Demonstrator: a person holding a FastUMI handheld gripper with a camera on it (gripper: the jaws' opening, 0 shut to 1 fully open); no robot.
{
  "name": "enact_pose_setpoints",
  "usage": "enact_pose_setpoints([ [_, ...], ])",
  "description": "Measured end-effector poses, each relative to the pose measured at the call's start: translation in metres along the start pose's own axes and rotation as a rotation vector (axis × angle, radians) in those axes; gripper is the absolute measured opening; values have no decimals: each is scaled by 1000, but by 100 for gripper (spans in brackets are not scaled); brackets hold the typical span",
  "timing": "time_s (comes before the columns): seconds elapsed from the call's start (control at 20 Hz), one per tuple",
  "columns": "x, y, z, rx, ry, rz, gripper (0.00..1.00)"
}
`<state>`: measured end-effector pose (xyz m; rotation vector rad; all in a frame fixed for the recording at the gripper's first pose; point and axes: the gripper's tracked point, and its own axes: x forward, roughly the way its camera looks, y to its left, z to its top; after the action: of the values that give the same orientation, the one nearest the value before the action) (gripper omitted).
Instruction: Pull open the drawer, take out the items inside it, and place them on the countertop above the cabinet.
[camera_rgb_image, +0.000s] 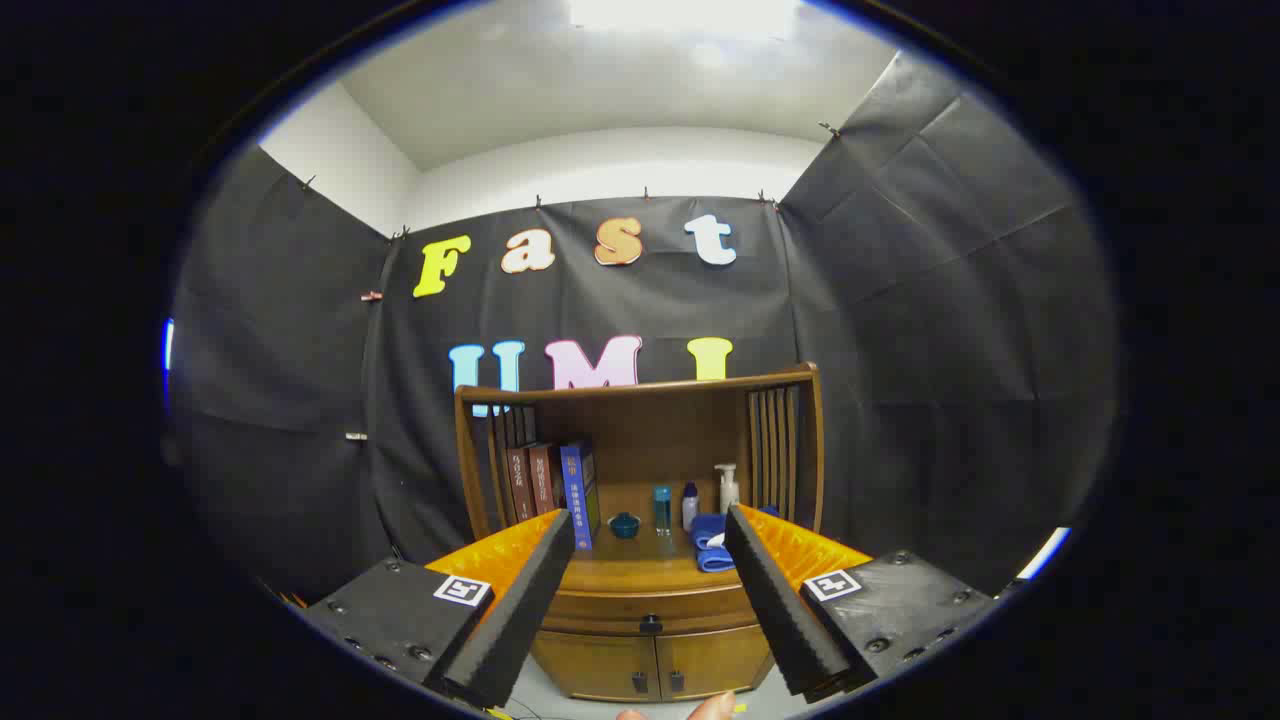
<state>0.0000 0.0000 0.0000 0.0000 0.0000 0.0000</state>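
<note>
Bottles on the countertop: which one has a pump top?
The white bottle, rightmost of three; the teal bottle and small bottle have plain caps.

Cabinet (640, 600) looks like polished wood with a slight sheen, drawer (650, 610) included, dark knob. Wide-apart gripper (650, 530) fingers have matt ribbed pads. Towel (708, 530) on the countertop (640, 570) looks like soft cloth; bottles (662, 508) look like plastic.

Bright ceiling light (685, 15) glares overhead, sharp centre, fisheye bending at edges
</note>
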Motion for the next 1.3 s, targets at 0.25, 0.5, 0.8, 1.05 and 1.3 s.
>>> enact_pose_setpoints([
  [0.25,-3,2,-4,-69,26,3,98],
  [0.5,-3,14,-13,-70,43,21,98],
  [0.8,-1,17,-13,-76,41,18,98],
  [1.05,14,7,-8,-65,15,8,98],
  [1.3,53,12,-17,-42,-30,54,98],
])
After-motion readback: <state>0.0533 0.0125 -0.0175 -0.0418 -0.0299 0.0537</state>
